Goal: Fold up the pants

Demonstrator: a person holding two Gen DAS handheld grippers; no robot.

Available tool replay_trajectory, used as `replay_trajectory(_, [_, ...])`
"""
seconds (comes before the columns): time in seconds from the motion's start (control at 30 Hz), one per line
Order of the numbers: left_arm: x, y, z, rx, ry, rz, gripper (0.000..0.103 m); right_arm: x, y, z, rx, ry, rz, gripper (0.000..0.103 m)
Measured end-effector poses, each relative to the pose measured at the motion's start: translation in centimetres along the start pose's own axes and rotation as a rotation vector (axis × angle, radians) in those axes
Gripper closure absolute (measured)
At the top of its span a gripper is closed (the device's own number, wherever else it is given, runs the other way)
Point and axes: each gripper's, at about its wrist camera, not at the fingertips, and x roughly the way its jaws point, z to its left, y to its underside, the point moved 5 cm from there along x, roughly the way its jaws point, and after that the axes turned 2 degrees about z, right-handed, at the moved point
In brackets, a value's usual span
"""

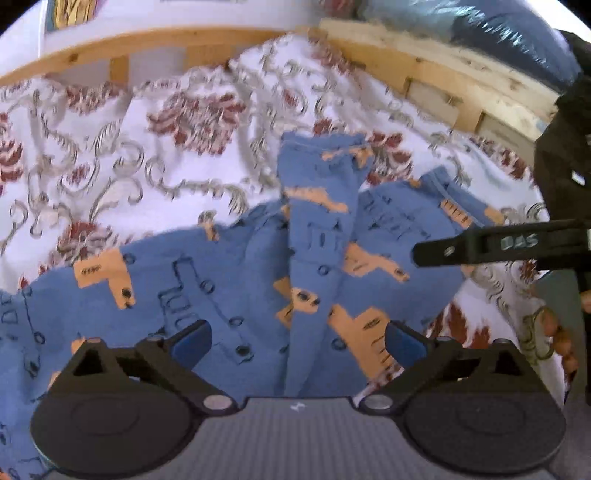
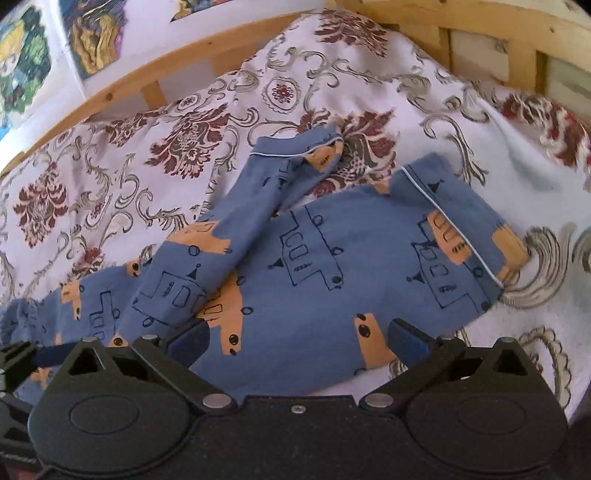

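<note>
Blue pants point(image 1: 258, 280) point(image 2: 332, 266) printed with orange patches and dark line drawings lie spread on a floral bedspread point(image 1: 110, 155) point(image 2: 129, 155). One leg is twisted and lies over the other; both cuffs point toward the headboard. My left gripper point(image 1: 297, 341) hovers open just above the pants' middle, with nothing between its blue pads. My right gripper point(image 2: 297, 341) is open too, low over the lower edge of the wider leg. In the left wrist view the right gripper's black finger point(image 1: 498, 245) reaches in from the right over that leg.
A wooden slatted bed frame point(image 1: 424, 74) point(image 2: 480, 33) runs behind the bedspread. Colourful pictures point(image 2: 55, 48) hang on the white wall at the left. A dark blue plastic-wrapped bundle point(image 1: 498, 33) sits beyond the frame. A hand point(image 1: 565, 332) shows at the right edge.
</note>
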Motion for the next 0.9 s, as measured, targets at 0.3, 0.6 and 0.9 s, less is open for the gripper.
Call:
replay_trajectory(0.3, [-1.0,-0.5,-2.3,0.167,0.007,-0.139,0.002,1.0,-3.1,3.2,-0.172,-0.070,-0.024,0.001])
replay_trajectory(0.6, [0.1,-0.7,-1.2,0.062,0.085,-0.093,0.026,7.5,-13.0,8.0,-0.387,-0.044,0.000,0.011])
replay_trajectory(0.9, [1.5,-1.2,1.9,-0.175,0.177,-0.013,0.078,14.3,-17.9,9.1,-0.209,0.057,0.126,0.056])
